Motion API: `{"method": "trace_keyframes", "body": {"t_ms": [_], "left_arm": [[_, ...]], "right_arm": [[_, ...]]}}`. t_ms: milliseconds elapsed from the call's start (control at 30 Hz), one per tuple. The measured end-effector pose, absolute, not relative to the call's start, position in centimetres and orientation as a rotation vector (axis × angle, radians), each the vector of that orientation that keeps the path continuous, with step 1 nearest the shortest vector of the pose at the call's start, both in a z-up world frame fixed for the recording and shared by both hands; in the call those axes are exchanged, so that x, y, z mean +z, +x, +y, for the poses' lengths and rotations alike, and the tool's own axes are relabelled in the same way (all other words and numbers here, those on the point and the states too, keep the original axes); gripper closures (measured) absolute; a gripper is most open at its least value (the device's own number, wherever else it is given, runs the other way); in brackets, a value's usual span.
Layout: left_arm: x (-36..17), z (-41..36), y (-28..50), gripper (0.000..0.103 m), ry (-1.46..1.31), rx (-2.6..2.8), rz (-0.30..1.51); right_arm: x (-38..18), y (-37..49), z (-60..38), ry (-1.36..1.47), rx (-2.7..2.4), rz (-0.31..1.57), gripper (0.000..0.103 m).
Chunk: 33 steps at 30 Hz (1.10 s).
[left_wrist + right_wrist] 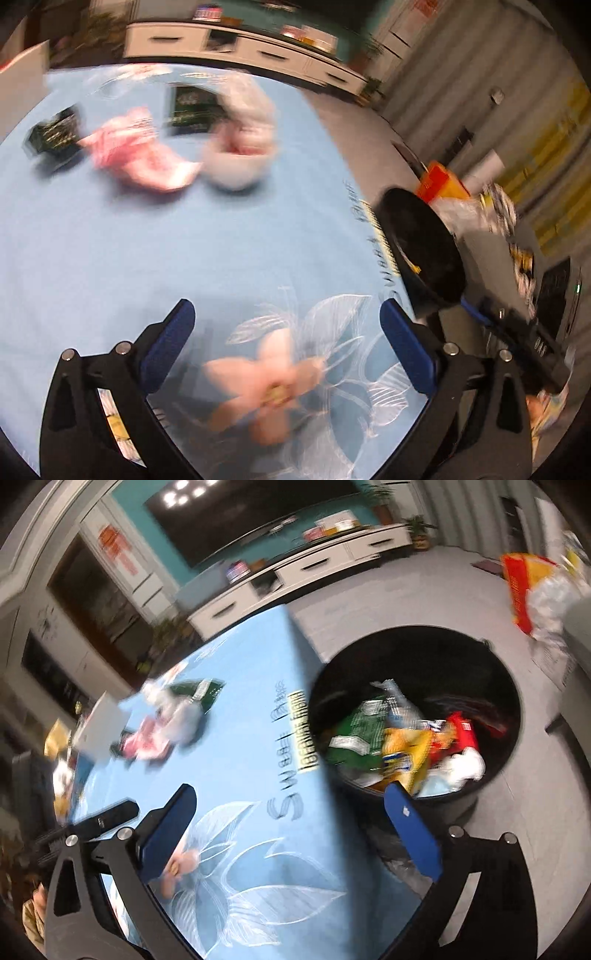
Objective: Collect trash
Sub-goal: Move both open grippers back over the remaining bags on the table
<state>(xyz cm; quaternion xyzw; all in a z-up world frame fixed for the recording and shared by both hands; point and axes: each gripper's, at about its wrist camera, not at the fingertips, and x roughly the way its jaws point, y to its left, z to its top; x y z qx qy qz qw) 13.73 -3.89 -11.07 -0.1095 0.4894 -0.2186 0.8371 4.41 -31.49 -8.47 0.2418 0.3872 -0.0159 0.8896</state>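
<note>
A: Where is there room on the table?

B: The near and middle cloth is bare. Both grippers hang spread over it, holding nothing.

A: What blocks the far side?

B: A close cluster: pink wrapper, white bag, two dark packets.

A: And off the right edge?

B: The bin stands just beside the table, mouth unobstructed, litter low inside.

Glossy plastic wrappers in matt black bin; smooth printed tablecloth
</note>
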Motion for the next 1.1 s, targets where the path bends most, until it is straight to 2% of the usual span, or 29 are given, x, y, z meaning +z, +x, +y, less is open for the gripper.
{"method": "trace_keyframes", "body": {"t_ms": [267,500,600,733,933,1100], "left_arm": [[-11.0,4.6,11.1,0.003,-0.25,-0.263,0.966],[-10.7,10.3,9.5,0.003,-0.306,-0.332,0.87],[-10.6,11.1,9.8,0.003,-0.279,-0.355,0.899],[-10.5,12.4,11.1,0.003,-0.22,-0.341,0.911],[-10.5,15.5,14.8,0.003,-0.323,-0.232,0.891],[-11.2,15.6,18.7,0.003,-0.287,-0.161,0.897]], "right_arm": [[-7.6,6.6,-22.2,0.277,0.167,0.882,0.003],[-6.1,8.2,-14.7,0.014,0.278,0.76,0.003],[-6.3,10.1,-12.6,-0.037,0.326,0.811,0.003],[-6.1,12.3,-11.4,-0.024,0.336,0.824,0.003],[-6.5,15.8,-8.6,-0.111,0.339,0.797,0.003],[-7.4,18.6,-7.9,-0.124,0.332,0.806,0.003]]}}
